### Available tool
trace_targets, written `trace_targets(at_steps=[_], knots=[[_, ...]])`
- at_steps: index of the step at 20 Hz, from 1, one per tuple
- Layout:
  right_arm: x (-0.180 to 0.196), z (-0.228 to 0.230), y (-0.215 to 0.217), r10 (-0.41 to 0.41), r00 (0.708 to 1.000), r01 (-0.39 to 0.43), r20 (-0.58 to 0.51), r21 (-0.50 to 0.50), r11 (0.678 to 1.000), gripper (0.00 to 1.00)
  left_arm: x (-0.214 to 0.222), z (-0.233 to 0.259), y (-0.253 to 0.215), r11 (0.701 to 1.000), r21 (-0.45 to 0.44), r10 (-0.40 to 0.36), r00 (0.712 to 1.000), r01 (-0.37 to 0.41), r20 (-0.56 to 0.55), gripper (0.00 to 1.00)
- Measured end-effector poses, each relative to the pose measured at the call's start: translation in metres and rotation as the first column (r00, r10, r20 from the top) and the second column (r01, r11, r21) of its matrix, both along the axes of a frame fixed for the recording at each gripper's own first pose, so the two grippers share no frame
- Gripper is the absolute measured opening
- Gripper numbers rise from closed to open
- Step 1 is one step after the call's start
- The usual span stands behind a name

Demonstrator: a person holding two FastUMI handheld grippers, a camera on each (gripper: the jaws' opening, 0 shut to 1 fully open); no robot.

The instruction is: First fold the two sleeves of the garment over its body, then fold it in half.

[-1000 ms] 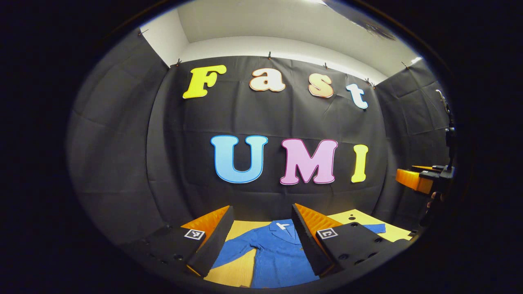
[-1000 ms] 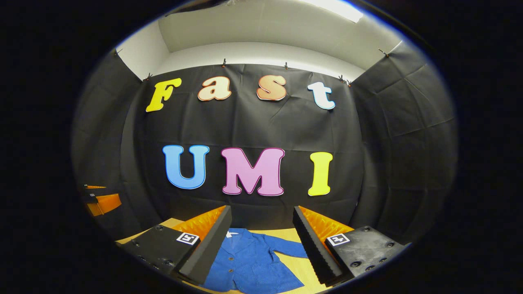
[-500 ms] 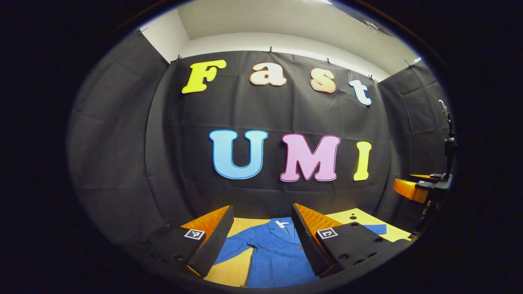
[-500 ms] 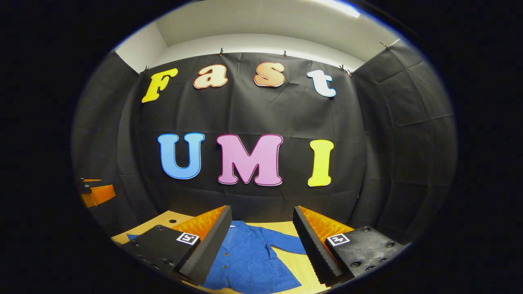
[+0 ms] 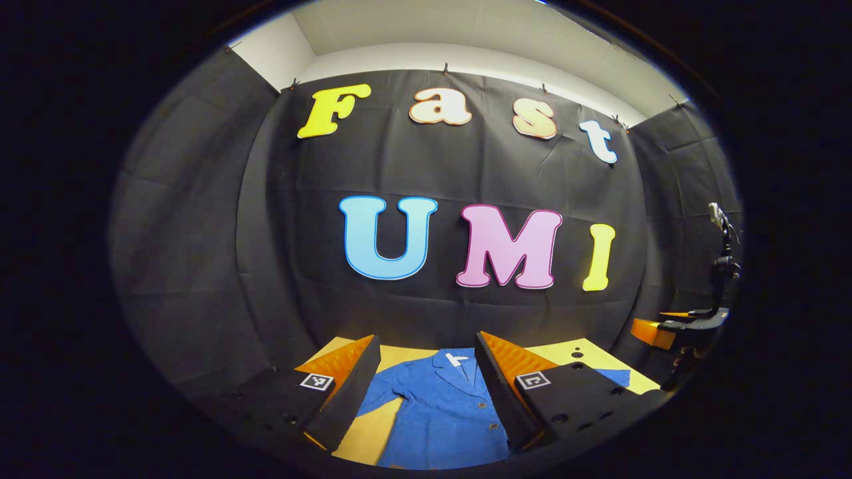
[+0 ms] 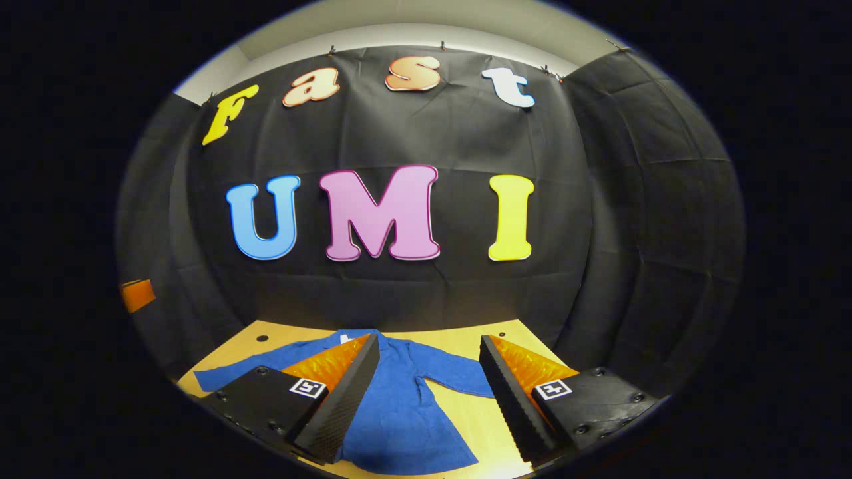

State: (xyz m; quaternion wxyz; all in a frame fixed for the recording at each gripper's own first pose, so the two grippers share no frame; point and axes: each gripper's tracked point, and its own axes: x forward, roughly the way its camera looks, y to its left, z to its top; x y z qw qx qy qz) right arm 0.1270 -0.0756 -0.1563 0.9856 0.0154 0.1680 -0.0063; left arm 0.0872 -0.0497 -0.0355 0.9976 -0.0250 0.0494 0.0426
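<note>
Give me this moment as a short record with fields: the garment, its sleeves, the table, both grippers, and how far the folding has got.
garment: blue buttoned jacket, lying flat, front up
sleeves: both spread outward, one sleeve to one side, the other sleeve opposite; neither folded over the body
surface: yellow table
left gripper: open, above the jacket, holding nothing
right gripper: open, above the jacket, holding nothing
progress: no fold made yet

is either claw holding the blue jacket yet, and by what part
Nothing is held. Both the left claw and right claw are open above the blue jacket, which lies flat on the table, sleeves spread.
</note>
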Motion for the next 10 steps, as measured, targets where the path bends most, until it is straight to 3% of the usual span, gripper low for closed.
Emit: trace_targets(at_steps=[6,10], knots=[[0.035,-0.076,-0.072,-0.082,0.983,0.085,-0.164,0.010,0.996,0.97,0.031,-0.021,-0.033,1.000,-0.001,0.006,0.999,-0.006,-0.051,0.82],[0.048,-0.133,-0.138,-0.197,0.932,0.209,-0.304,0.008,0.978,0.98,0.052,-0.031,-0.059,1.000,0.001,0.005,0.996,-0.005,-0.085,0.82]])
